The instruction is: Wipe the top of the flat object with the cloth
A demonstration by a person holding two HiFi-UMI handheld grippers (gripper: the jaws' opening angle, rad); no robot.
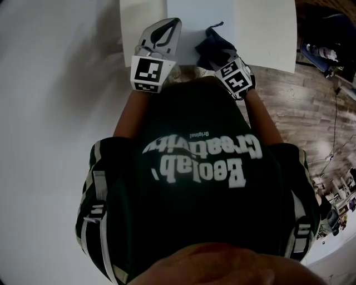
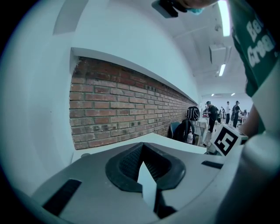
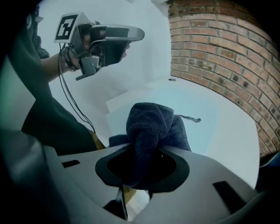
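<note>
A dark blue cloth (image 1: 214, 44) hangs bunched from my right gripper (image 1: 223, 57), which is shut on it over the near edge of the flat pale board (image 1: 200, 14). In the right gripper view the cloth (image 3: 151, 127) fills the jaws of my right gripper (image 3: 141, 175), and the board (image 3: 192, 109) lies beyond it on the white table (image 3: 236, 140). My left gripper (image 1: 173, 23) is held up above the table's near left part, jaws shut with nothing in them. It also shows raised in the air as the left gripper (image 3: 109, 37) in the right gripper view.
A brick wall (image 3: 218, 43) runs behind the table. Wood floor (image 1: 300, 100) with cables and clutter lies to the right. In the left gripper view, a chair with a bag (image 2: 186, 127) and several people (image 2: 212, 114) stand far off.
</note>
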